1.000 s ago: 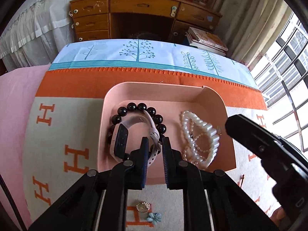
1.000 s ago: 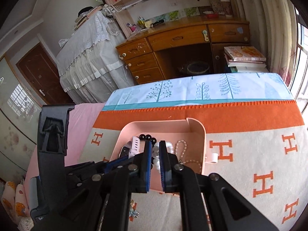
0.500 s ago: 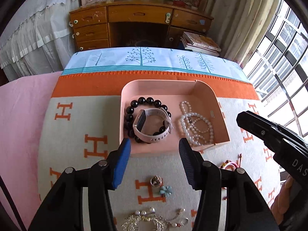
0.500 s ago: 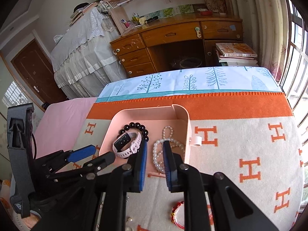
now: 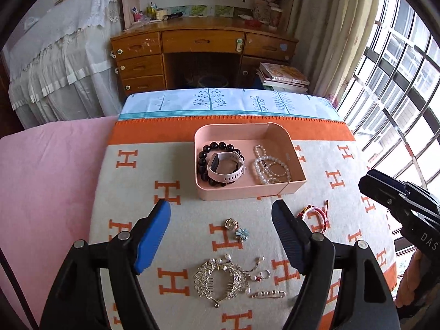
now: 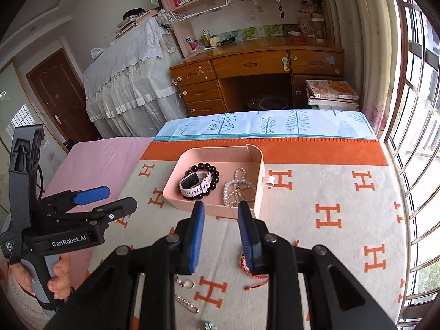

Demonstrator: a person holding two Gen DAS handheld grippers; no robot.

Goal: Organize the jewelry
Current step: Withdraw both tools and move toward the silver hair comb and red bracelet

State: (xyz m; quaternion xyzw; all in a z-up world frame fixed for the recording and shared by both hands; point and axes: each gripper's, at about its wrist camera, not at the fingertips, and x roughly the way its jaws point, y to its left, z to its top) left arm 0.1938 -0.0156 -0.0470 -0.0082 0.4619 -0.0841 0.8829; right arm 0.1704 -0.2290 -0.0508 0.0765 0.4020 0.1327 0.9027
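Left wrist view: left gripper (image 5: 221, 218) and right gripper (image 6: 220, 214), formerly closed over pink tray (image 5: 297, 165), are withdrawn, jaws opening, empty. Watch (image 5: 225, 166) lies in tray near blanket's (image 5: 137, 187) far edge; desk (image 5: 203, 41) beyond.

Pink tray (image 5: 247, 192) holds watch (image 5: 225, 166), black beads (image 5: 205, 154), pearls (image 5: 271, 167).

A matt pink plastic tray (image 5: 249, 191), glossy black beads (image 5: 220, 146) and a soft woven blanket (image 5: 132, 192) are seen.
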